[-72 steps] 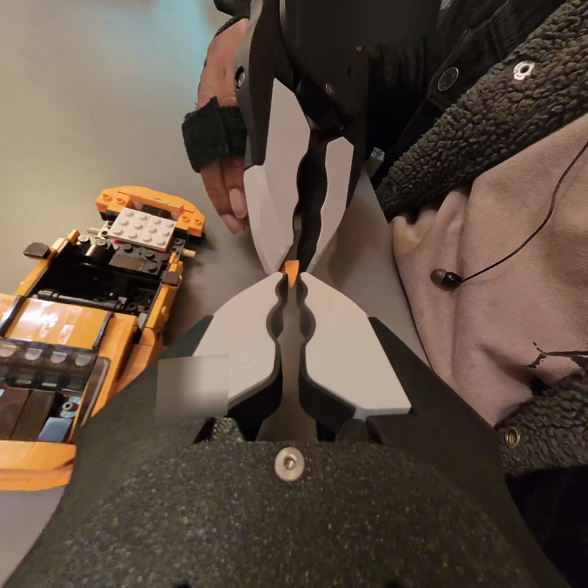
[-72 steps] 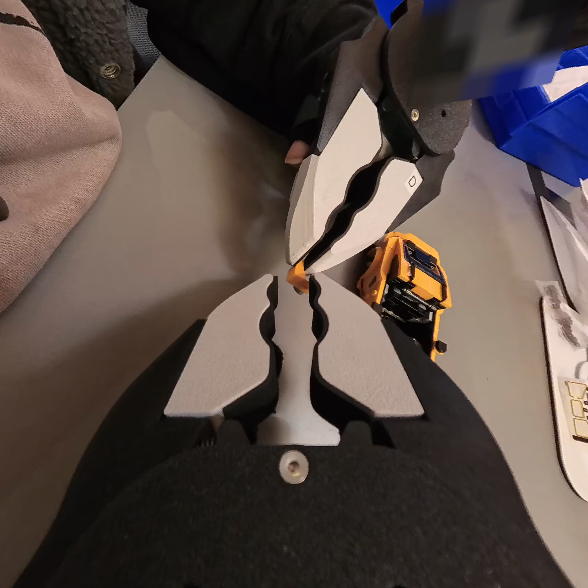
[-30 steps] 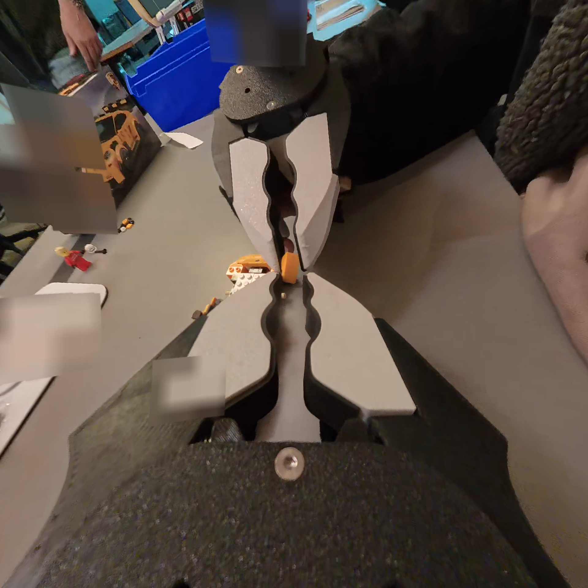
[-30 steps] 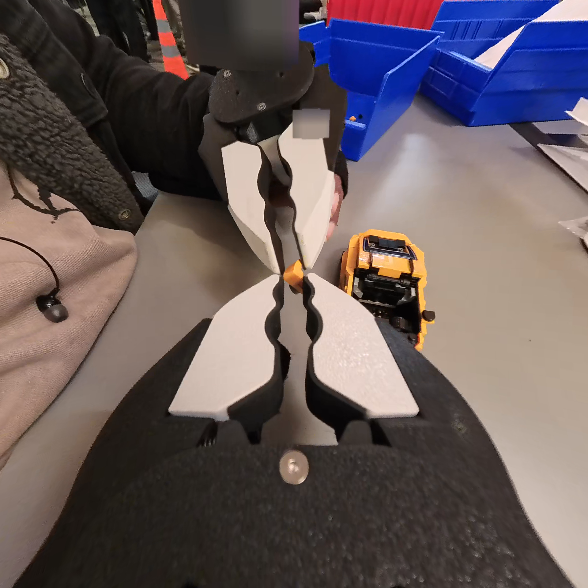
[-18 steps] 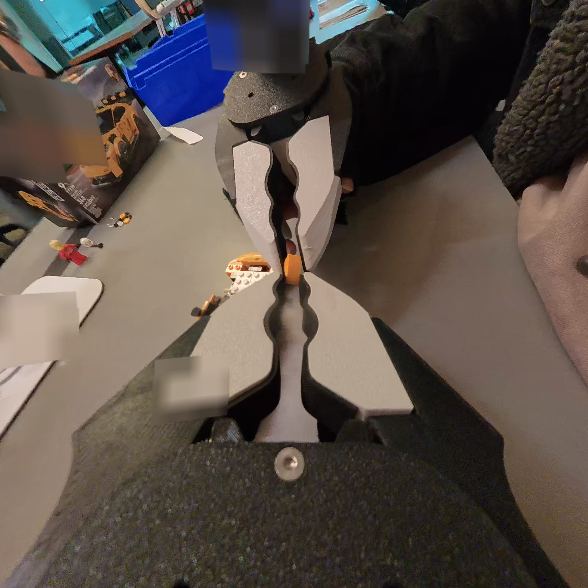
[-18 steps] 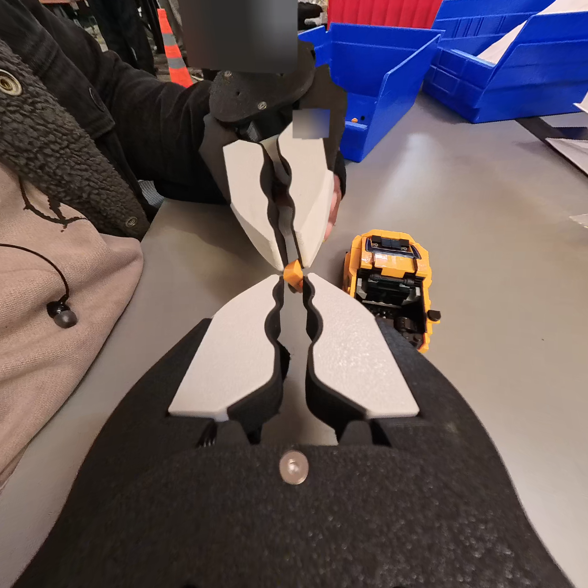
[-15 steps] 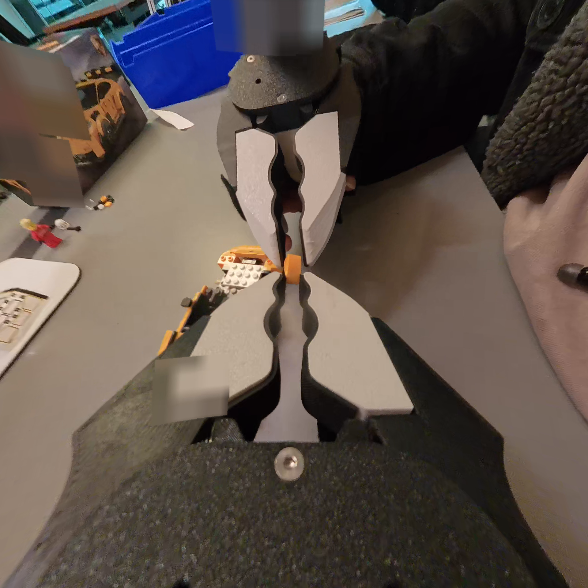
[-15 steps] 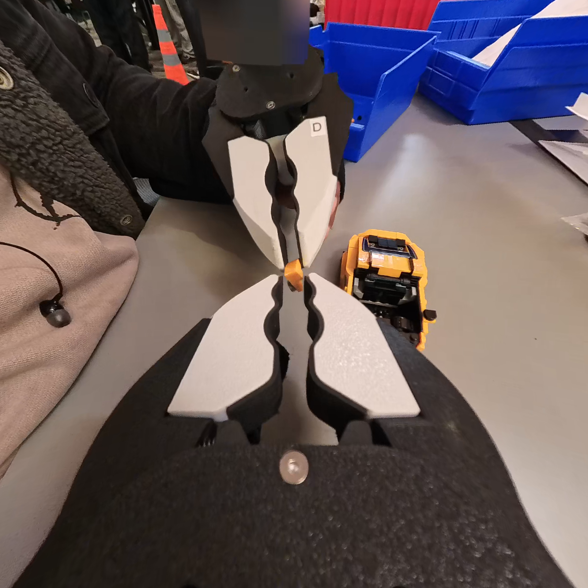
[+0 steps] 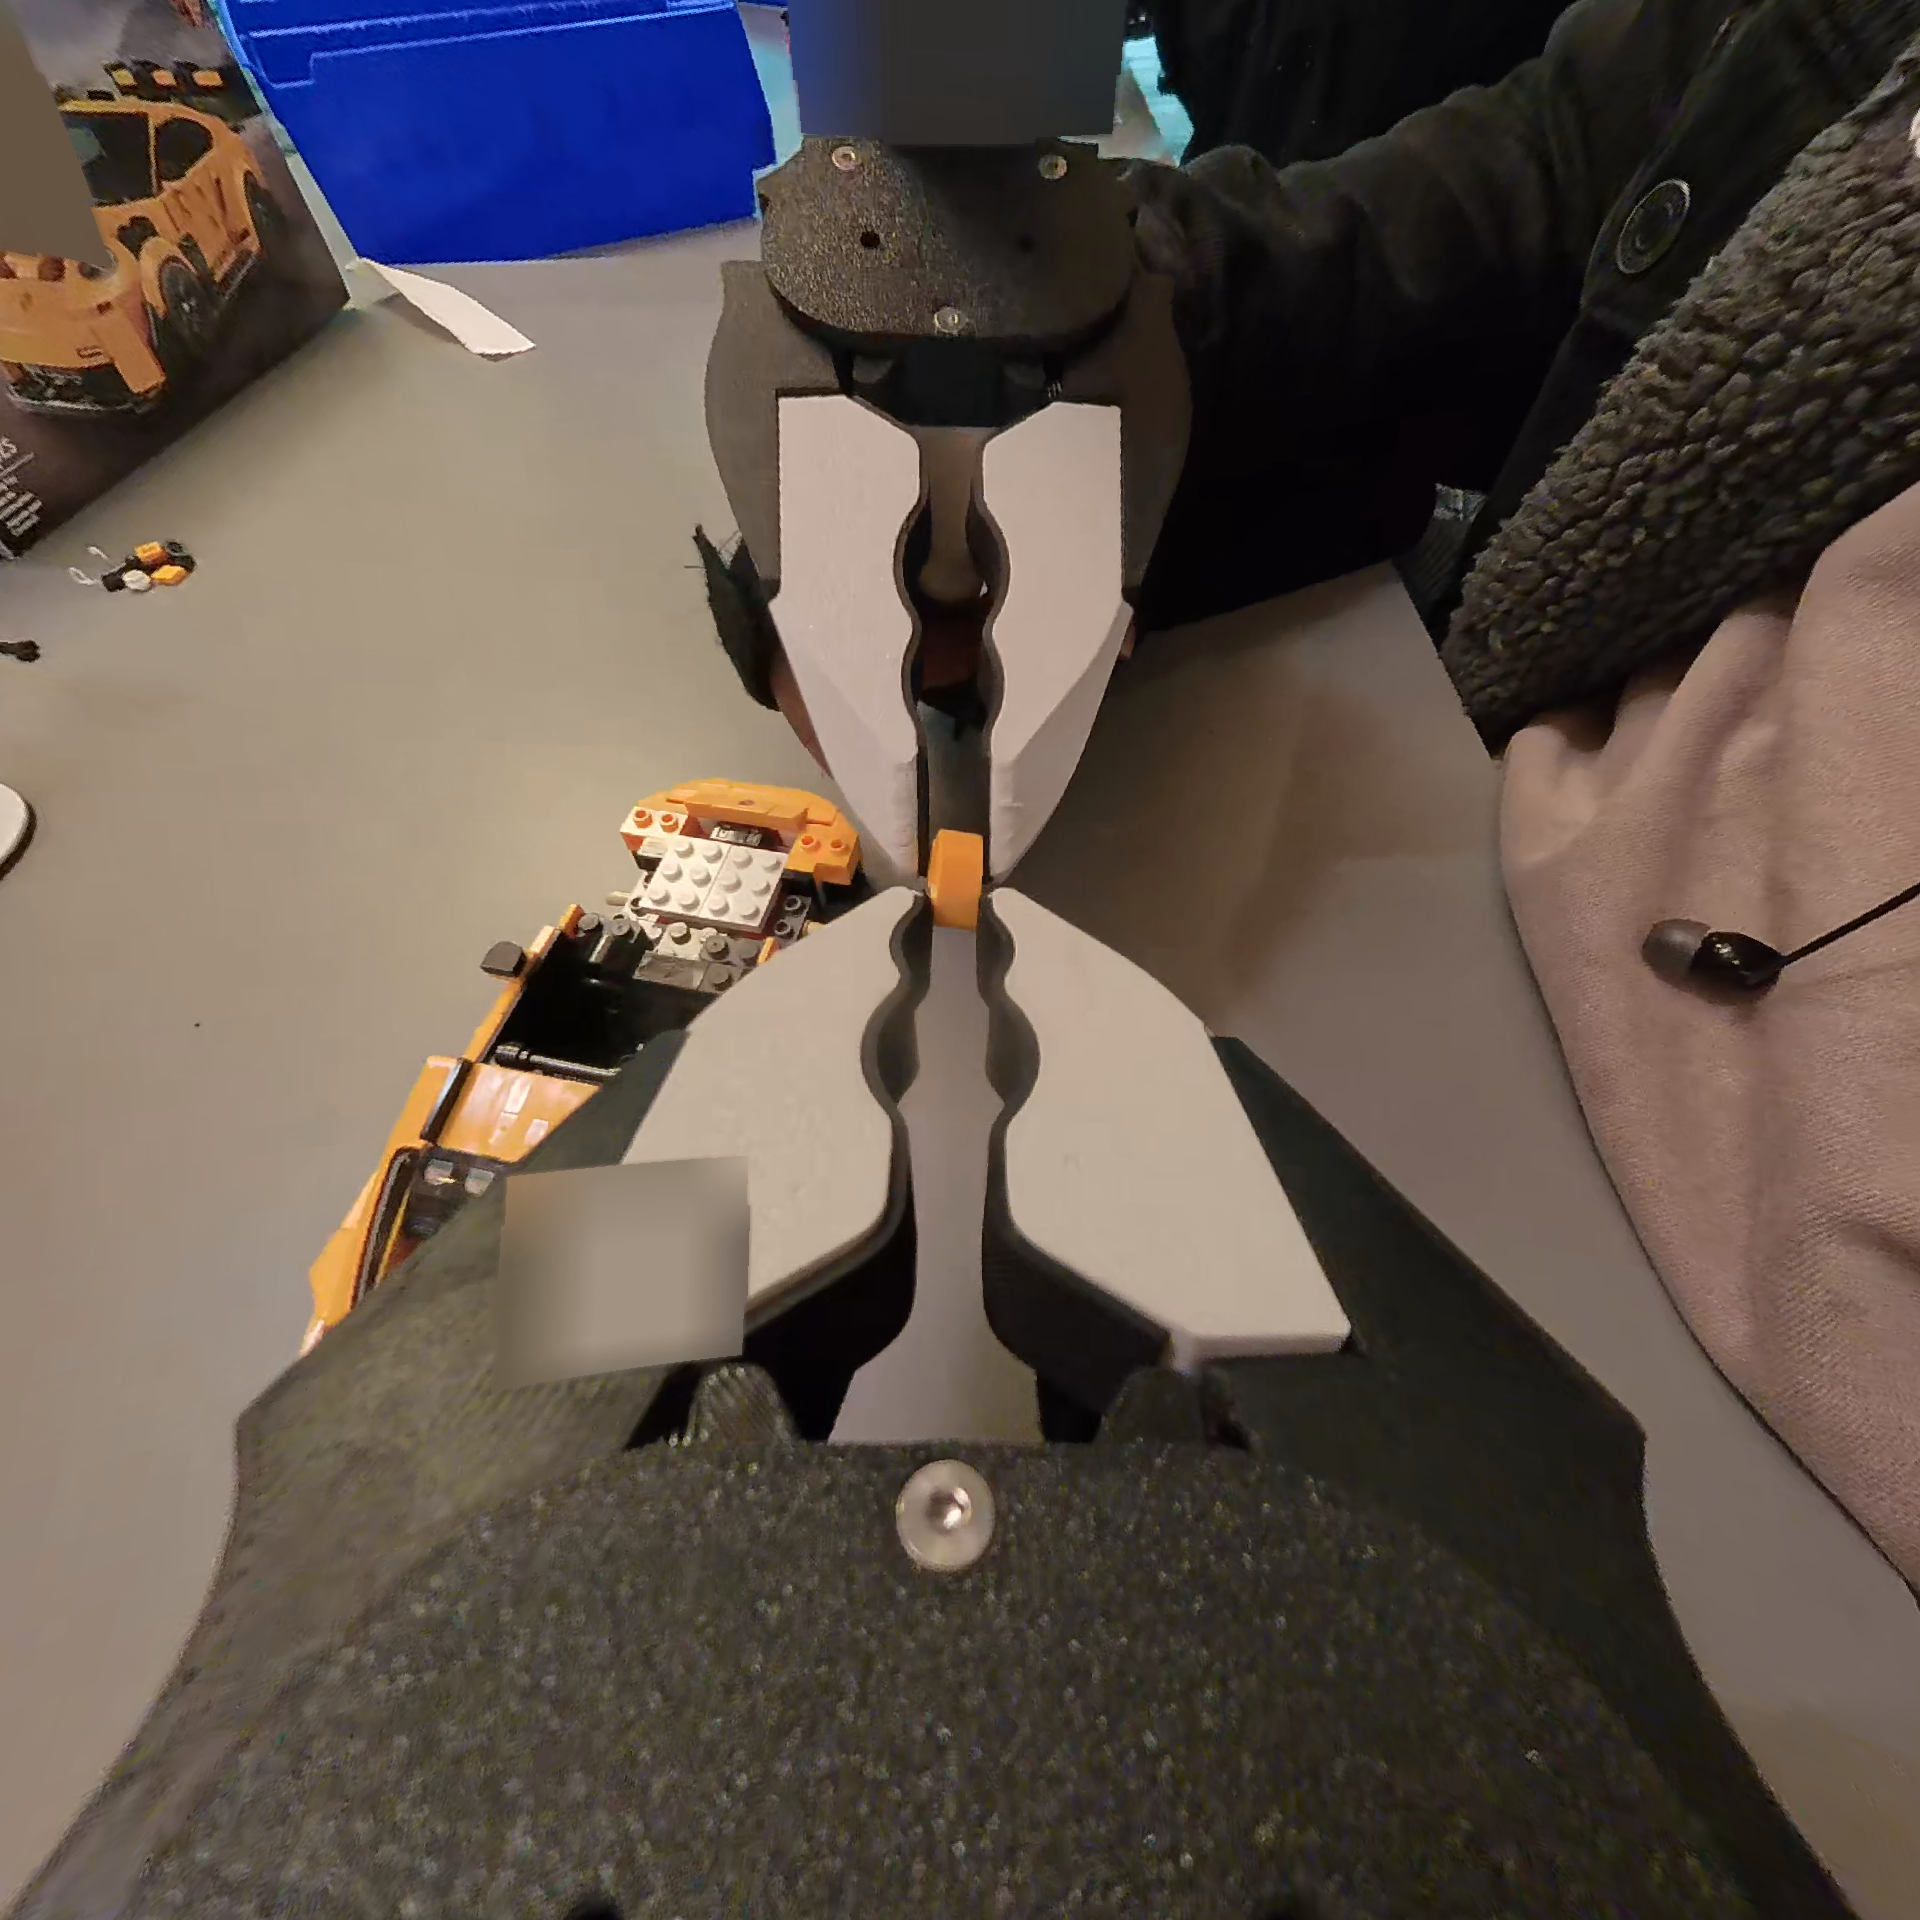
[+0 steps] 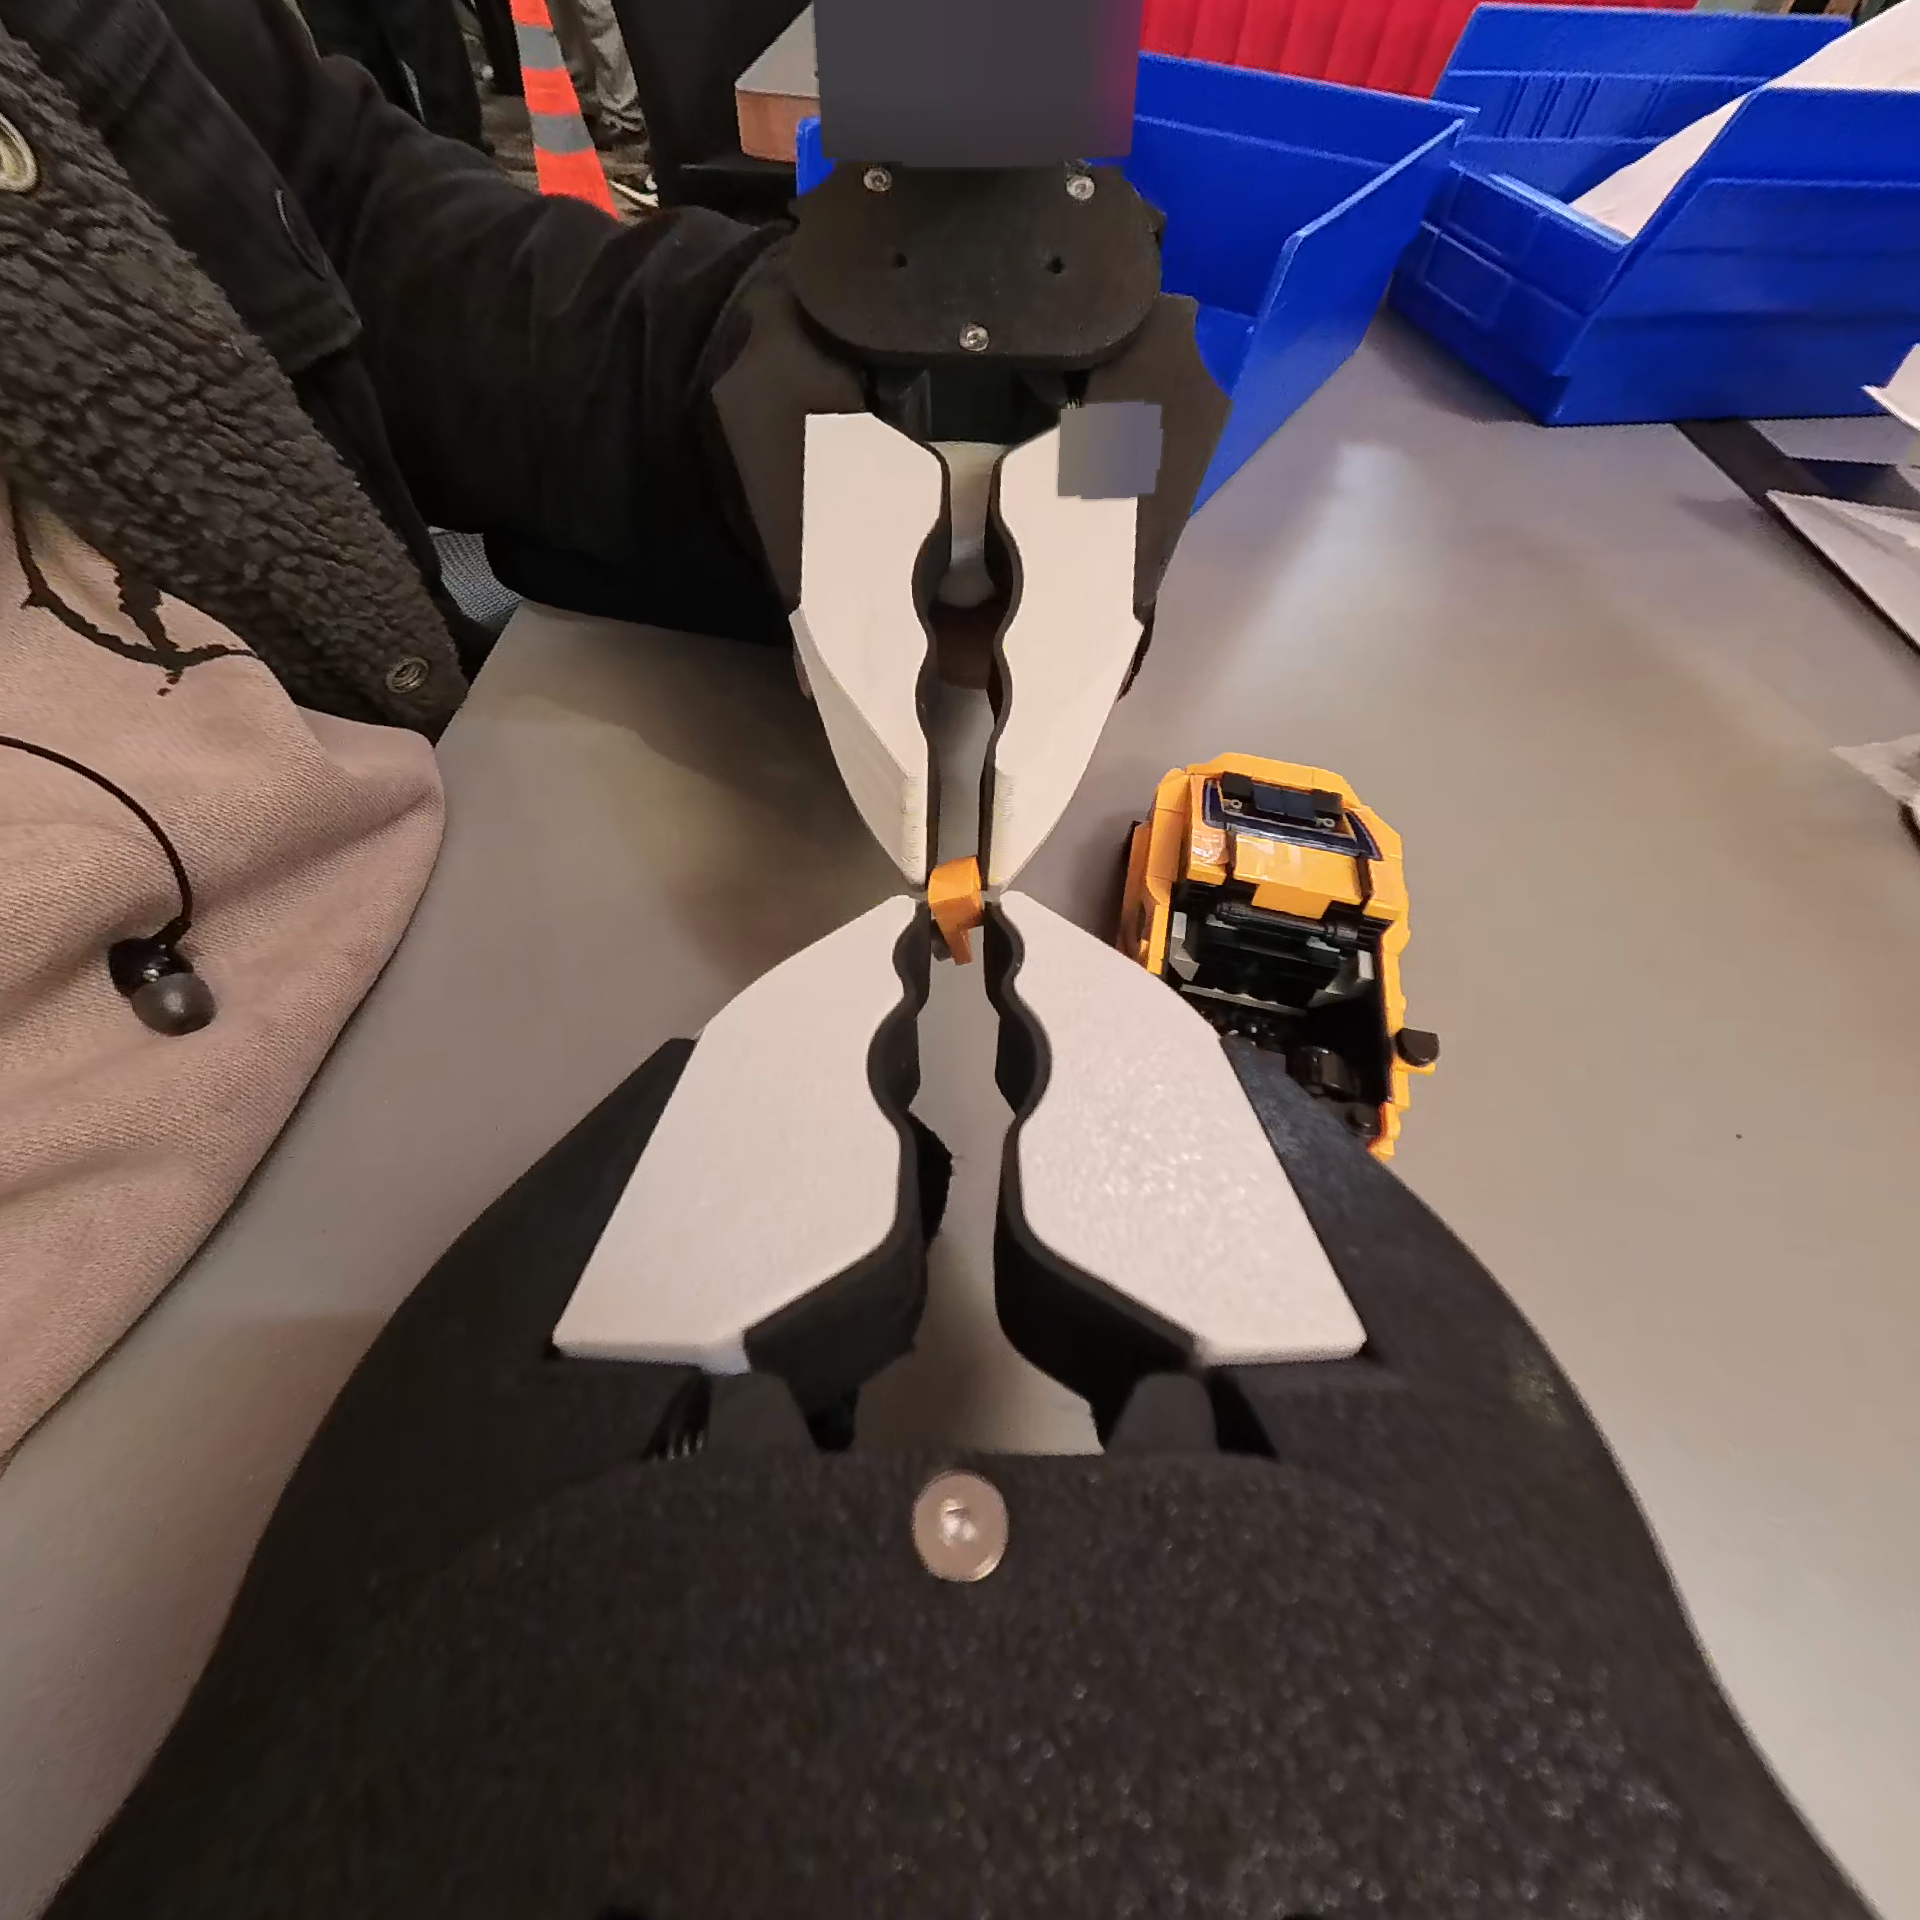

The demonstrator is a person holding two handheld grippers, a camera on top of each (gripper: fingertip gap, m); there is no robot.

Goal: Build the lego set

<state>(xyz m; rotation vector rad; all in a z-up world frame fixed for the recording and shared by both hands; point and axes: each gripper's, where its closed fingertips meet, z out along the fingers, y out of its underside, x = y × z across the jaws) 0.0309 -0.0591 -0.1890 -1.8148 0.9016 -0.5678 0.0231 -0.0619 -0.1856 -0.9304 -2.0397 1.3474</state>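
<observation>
My left gripper [image 9: 951,906] and my right gripper [image 10: 951,920] meet tip to tip above the grey table [image 9: 312,727]. Both are shut on one small orange lego piece [image 9: 954,878], which also shows in the right wrist view [image 10: 954,896]. The right gripper [image 9: 954,844] faces me in the left wrist view, and the left gripper [image 10: 956,864] faces me in the right wrist view. The partly built orange lego car [image 9: 665,935] lies on the table just left of the left gripper, with its roof open. In the right wrist view the car [image 10: 1288,914] sits right of the fingertips.
The person's pink top with a dangling earbud [image 9: 1704,956] is close on the right. A lego box [image 9: 135,260], blue bins [image 10: 1662,229], a paper scrap [image 9: 447,307] and small loose parts [image 9: 145,566] stand farther off on the table. Both grippers' tips are close together, under 4 cm apart.
Both grippers have kept hold of the orange piece tip to tip. They have turned and levelled until they line up straight, and the car has come back into the left wrist view.
</observation>
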